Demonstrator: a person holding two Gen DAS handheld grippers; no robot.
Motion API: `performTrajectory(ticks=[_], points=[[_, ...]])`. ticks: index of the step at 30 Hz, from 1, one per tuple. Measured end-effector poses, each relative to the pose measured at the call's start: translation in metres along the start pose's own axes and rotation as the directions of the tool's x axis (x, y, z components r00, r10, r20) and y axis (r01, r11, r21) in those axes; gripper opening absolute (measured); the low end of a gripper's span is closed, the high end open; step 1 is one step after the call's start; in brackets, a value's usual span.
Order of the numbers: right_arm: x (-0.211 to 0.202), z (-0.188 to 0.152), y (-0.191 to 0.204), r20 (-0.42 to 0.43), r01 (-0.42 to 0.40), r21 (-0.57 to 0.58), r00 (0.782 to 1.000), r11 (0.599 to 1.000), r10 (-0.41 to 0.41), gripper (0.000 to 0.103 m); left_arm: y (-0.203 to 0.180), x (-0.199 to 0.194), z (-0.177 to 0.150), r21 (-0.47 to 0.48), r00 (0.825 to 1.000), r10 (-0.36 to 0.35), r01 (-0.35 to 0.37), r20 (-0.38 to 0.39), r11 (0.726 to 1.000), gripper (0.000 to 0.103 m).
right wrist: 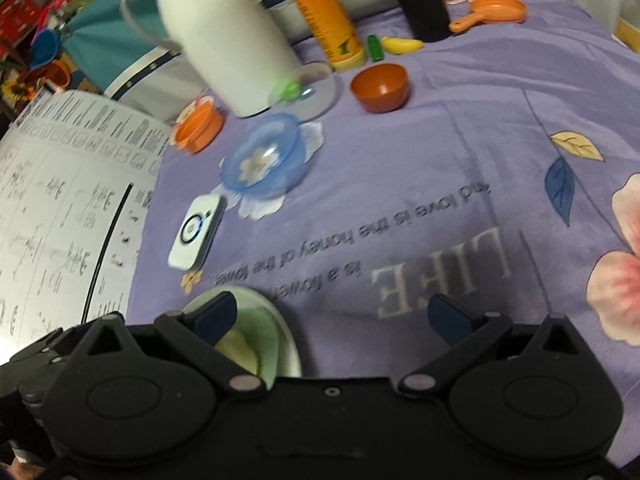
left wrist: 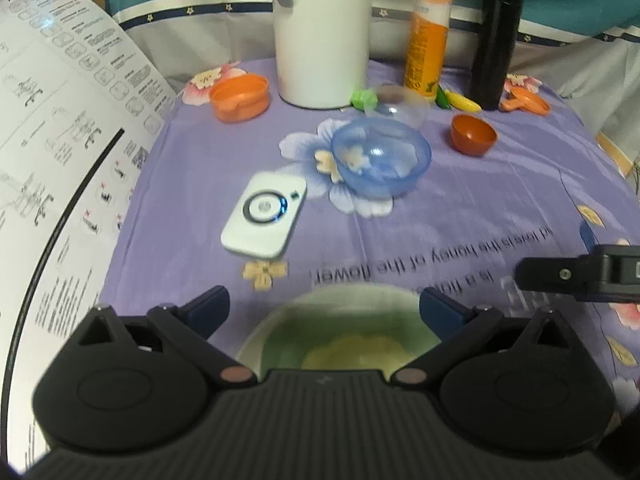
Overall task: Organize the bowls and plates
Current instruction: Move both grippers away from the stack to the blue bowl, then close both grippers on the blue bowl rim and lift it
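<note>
"AutoFull" is read on the white sheet (left wrist: 60, 92); "LIFE" is printed on the purple cloth (right wrist: 440, 184). Both the left gripper (left wrist: 324, 306) and right gripper (right wrist: 332, 316) are spread apart, empty.

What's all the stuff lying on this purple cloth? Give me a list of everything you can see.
Green bowl: 1, pale green, nearest, between the left gripper's fingers
Blue bowl: 1, clear blue, centre
Clear bowl: 1, colourless, behind the blue bowl
Small orange bowl: 1, dark orange, right of the blue bowl
Orange dish: 1, far left
Toy pan: 1, orange, far right
White device: 1, left of centre
White jug: 1, at the back
Orange bottle: 1, at the back
Black flask: 1, at the back
Printed sheet: 1, white, left edge
Cloth: 1, purple, flowered
Left gripper: open
Right gripper: open
</note>
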State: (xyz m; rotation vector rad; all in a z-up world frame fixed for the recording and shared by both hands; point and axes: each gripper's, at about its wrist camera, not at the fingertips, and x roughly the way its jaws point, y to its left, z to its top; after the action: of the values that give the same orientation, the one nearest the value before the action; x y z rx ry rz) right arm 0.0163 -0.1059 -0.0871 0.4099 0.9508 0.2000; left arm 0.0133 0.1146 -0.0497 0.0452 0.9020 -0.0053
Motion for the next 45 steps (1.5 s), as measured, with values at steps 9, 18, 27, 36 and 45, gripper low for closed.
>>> performTrajectory(ticks=[9, 18, 27, 36, 45], points=[[0.014, 0.041, -0.016, 0.031, 0.023, 0.03, 0.999, 0.999, -0.024, 0.103, -0.001, 0.031, 0.048, 0.015, 0.997, -0.028, 0.027, 0.072, 1.0, 0.103], [0.048, 0.087, -0.001, 0.028, 0.001, 0.013, 1.0, 1.0, -0.001, 0.103, 0.0, 0.078, 0.092, 0.018, 0.996, -0.026, 0.025, 0.081, 1.0, 0.103], [0.092, 0.123, 0.019, -0.004, 0.01, 0.002, 1.0, 1.0, -0.01, 0.103, -0.003, 0.115, 0.102, 0.02, 0.998, -0.036, 0.035, 0.055, 0.999, 0.091], [0.129, 0.137, 0.026, -0.04, -0.023, 0.007, 0.999, 1.0, 0.023, 0.077, -0.006, 0.133, 0.103, 0.008, 0.997, -0.065, 0.065, 0.031, 0.998, 0.071], [0.142, 0.132, 0.034, -0.056, -0.085, -0.012, 0.995, 0.996, 0.084, 0.022, -0.012, 0.142, 0.102, 0.011, 0.996, -0.091, 0.091, -0.002, 0.996, 0.027]])
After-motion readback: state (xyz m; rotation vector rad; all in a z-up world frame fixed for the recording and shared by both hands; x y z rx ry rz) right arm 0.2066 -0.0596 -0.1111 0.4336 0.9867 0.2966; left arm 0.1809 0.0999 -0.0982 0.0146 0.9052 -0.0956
